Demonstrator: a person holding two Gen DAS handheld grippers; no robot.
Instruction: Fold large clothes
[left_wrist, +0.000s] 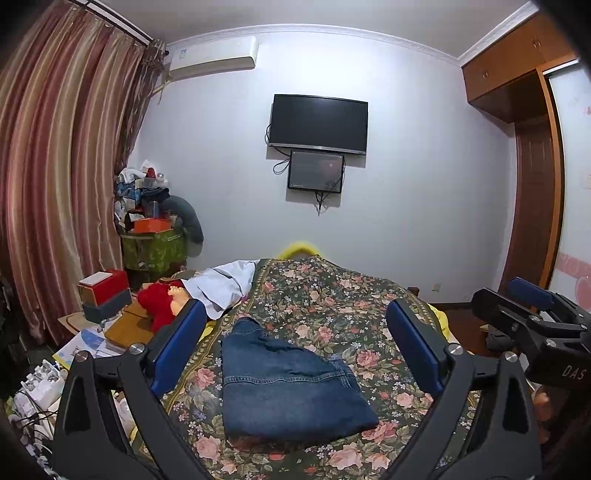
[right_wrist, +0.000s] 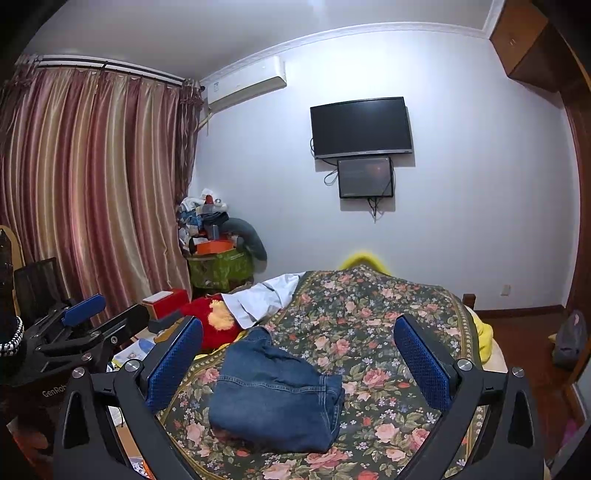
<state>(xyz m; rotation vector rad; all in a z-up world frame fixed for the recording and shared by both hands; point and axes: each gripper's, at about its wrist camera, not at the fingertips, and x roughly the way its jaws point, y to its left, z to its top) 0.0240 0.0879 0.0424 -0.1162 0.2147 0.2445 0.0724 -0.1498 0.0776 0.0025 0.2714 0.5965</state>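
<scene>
We've got both grippers spread wide and empty, left gripper (left_wrist: 297, 341) and right gripper (right_wrist: 297, 354), above the folded jeans (left_wrist: 286, 387) on the floral bedspread (left_wrist: 332, 295). Risk: grabbing only the top layer probably undoes the whole fold.

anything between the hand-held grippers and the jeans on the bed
Nothing visible. The jeans lie folded on the floral bedspread, with both the left hand-held gripper and right hand-held gripper open above them, clear air between.
</scene>
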